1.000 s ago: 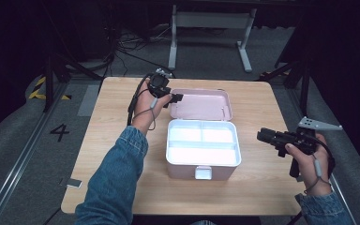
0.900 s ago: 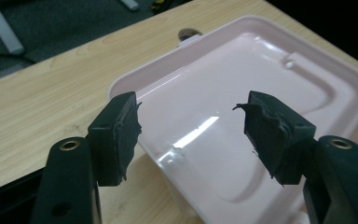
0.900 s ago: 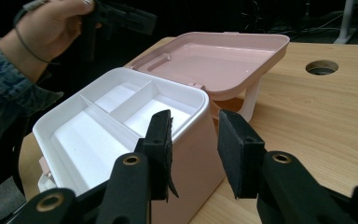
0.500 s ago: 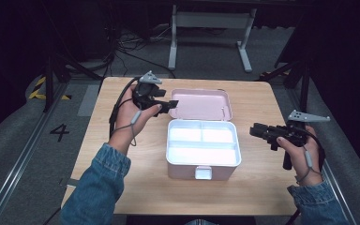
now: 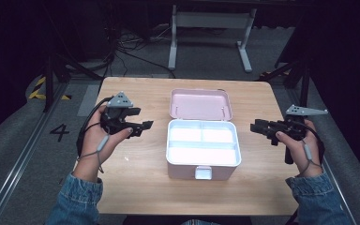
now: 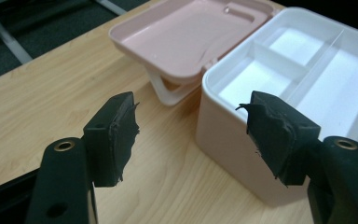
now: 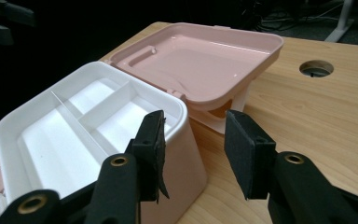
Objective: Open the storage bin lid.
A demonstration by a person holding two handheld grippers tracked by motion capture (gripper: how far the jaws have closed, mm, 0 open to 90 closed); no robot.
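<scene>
One sign can be read: a black number "4" (image 5: 59, 132) is painted on the grey floor (image 5: 23, 164), in the high view. It stands beside the table edge, to the outer side of the left gripper (image 5: 143, 125), well apart from it

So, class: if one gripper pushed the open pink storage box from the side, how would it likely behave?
The pink storage box would probably slide easily: its white tray looks empty and the wooden table smooth. Its walls look like stiff plastic. The flipped-back lid might wobble or swing on its hinge.
</scene>
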